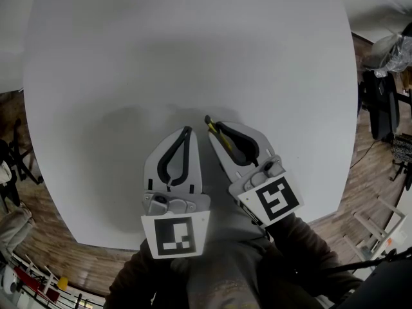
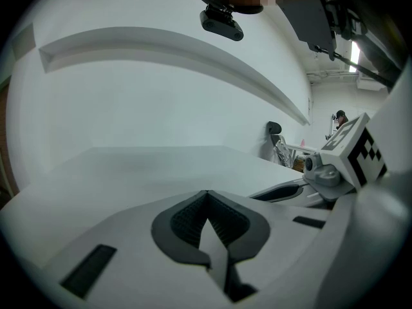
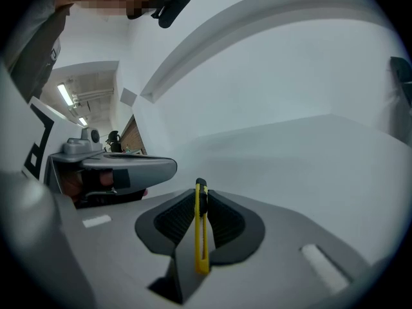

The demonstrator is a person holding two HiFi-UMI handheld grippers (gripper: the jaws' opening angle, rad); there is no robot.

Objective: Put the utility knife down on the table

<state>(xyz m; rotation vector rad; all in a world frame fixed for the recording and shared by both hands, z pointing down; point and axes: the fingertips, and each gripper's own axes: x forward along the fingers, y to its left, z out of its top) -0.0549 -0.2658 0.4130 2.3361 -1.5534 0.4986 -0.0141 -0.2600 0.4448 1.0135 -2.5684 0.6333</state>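
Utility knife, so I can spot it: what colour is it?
Utility knife: yellow and black, best in right gripper view.

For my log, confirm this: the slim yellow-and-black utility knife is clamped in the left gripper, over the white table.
Wrong gripper. The slim yellow-and-black utility knife is clamped in the right gripper, over the white table; the right gripper view shows it.

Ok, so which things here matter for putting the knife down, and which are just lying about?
For the job: utility knife, clamped in the right gripper; white table to set it on.

Just about: left gripper, shut on nothing; black chair beside the table; floor clutter at lower left.
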